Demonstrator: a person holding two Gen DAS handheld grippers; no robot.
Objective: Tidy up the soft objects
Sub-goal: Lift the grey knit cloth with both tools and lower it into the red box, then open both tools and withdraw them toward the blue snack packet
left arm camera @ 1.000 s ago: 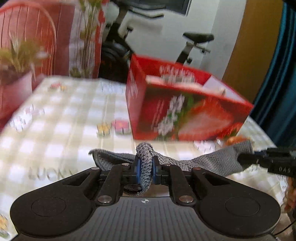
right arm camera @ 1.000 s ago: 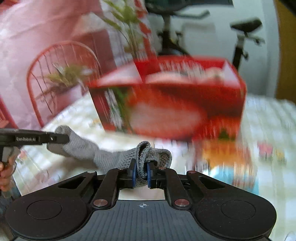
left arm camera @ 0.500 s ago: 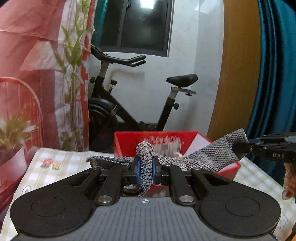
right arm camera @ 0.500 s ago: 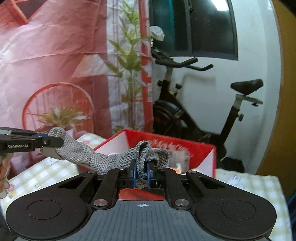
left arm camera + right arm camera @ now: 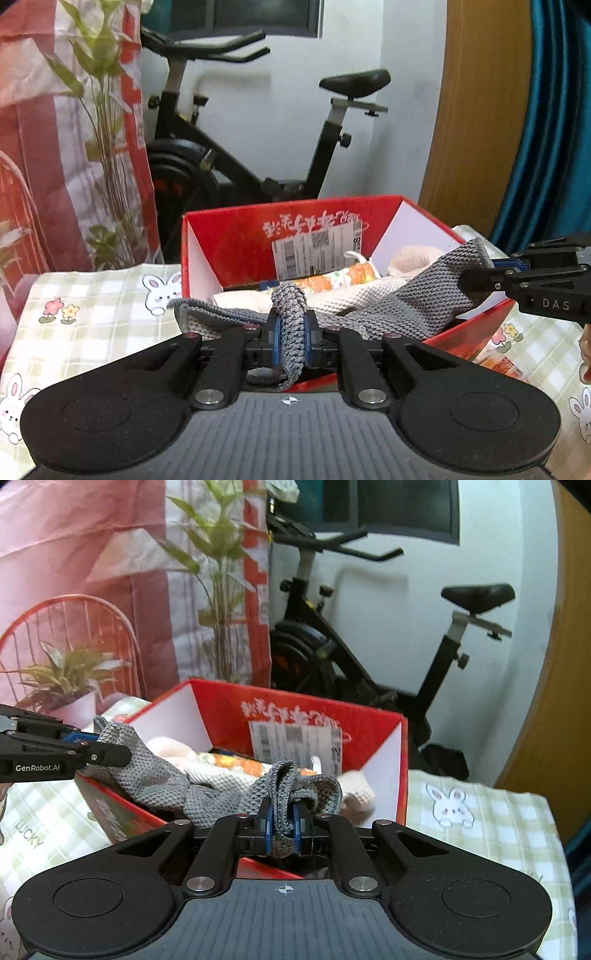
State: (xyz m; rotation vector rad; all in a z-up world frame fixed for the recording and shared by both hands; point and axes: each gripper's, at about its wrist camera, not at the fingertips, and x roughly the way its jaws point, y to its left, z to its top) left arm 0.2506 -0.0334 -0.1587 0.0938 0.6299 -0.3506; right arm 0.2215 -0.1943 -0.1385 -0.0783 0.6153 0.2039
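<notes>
1. The grey knitted cloth (image 5: 417, 295) hangs stretched between the two tongs, over the open top of the red box (image 5: 229, 236) that stands on the checked surface (image 5: 92, 295).

2. The left tongs (image 5: 291, 339) are closed tight on a bunched fold of the cloth; the knit bulges above the blue pads and a loop hangs below them.

3. The right tongs (image 5: 282, 825) are likewise shut on a gathered fold at the other end, with a crumpled loop of fabric just past the pads.

4. Judging by the way it sags and creases between the grips, the cloth is light, limp and quite soft. It has no stiffness of its own and takes whatever shape gravity gives it.

5. The coarse, open knit looks grippy rather than slippery, so a pinch on a doubled fold should hold well. It is not fragile, though a loose knit could snag on the box rim (image 5: 480, 321) or stretch if pulled hard.

6. The best holds are probably near the two ends, as now, so that the middle can be lowered in first.

7. The box already holds other soft things: a white waffle-weave cloth (image 5: 351, 299), an orange-patterned roll (image 5: 332, 278) and a cream bundle (image 5: 413, 258). The grey piece would rest on top of these.

8. Once released it will likely slump, so an end left over the rim may trail out.
</notes>
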